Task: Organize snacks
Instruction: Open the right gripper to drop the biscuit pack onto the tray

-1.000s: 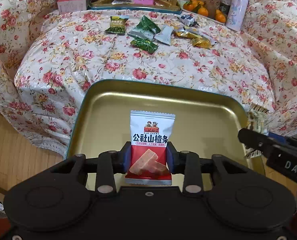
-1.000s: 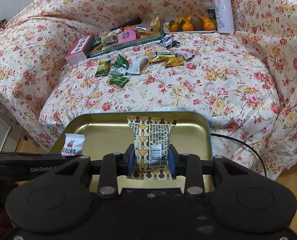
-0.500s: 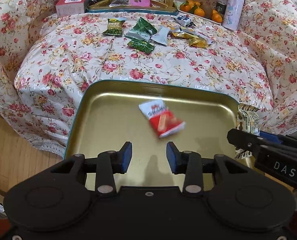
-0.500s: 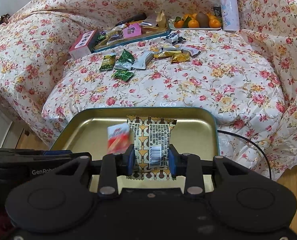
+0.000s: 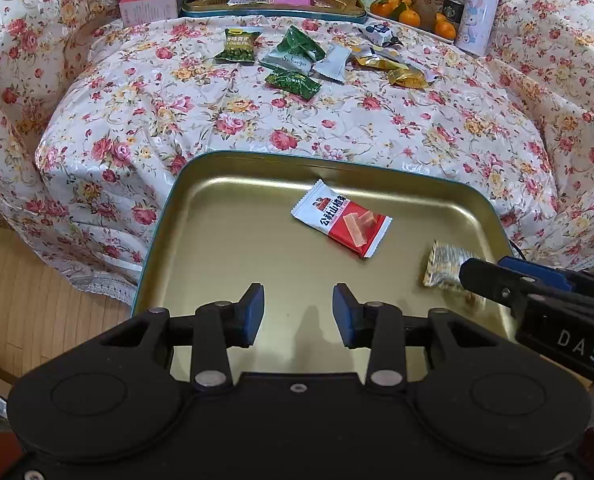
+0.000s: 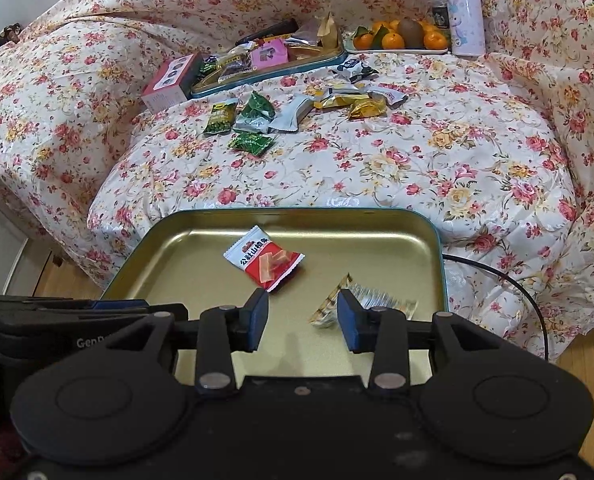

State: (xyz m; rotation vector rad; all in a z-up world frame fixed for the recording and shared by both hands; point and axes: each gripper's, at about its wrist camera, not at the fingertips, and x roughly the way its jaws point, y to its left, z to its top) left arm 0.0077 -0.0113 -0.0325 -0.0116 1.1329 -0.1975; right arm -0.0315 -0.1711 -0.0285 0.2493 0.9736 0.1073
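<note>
Both snacks have left the jaws since a second ago: the red-and-white hawthorn packet [image 5: 341,219] now lies flat in the middle of the gold tray [image 5: 201,240], and the patterned brown packet [image 6: 361,300] is dropping blurred beside it. The left gripper [image 5: 298,312] and right gripper [image 6: 303,316] both stand spread and empty. The green packets [image 5: 293,80] wait on the floral sofa cover [image 5: 377,128]; light, crinkly and slippery, probably best pinched across a sealed edge.

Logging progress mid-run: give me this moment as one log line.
left tool: open, empty | right tool: open | red-white snack: flat in gold tray | patterned snack: blurred, in tray | loose snacks: on bedspread
</note>
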